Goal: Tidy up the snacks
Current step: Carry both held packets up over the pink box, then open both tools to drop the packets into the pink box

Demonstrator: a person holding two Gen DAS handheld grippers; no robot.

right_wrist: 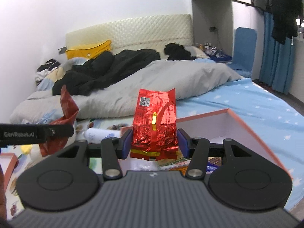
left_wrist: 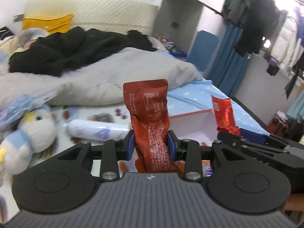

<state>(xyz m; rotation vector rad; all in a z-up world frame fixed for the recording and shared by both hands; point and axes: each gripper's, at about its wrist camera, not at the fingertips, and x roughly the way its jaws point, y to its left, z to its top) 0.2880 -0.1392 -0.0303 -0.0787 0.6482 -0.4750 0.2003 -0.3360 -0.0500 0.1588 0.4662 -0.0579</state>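
The landmark here is the open box [right_wrist: 245, 125], with a pink rim and white inside walls, which lies on the bed [right_wrist: 256, 102] on the blue starred sheet. Everything below is placed relative to it.

The right hand-held gripper [right_wrist: 154, 144] is the nearer one to the box. It hangs just in front of the box's near-left part, and its blue pads are pressed on the lower half of a shiny red foil packet [right_wrist: 154, 121]. The packet stands upright, so its long axis is vertical, and its crimped top points up. Below the packet, inside the box's near part, some flat snack wrappers [right_wrist: 176, 161] seem to lie already, but they are blurred.

The left hand-held gripper [left_wrist: 151, 144] is to the left of the box and slightly in front of it. It pinches a dark red sachet [left_wrist: 150, 117] around its middle; this one is also upright, the long axis vertical, with the lower end hanging under the pads.

In my judgement, the coming move depends on this: the box opening lies ahead and below both packets. The right one needs only a short way forward and down, while the left one must also go rightwards.

Left of the box, on the bed, rest a white tube-like pack [left_wrist: 98, 130] and a plush toy [left_wrist: 32, 131].
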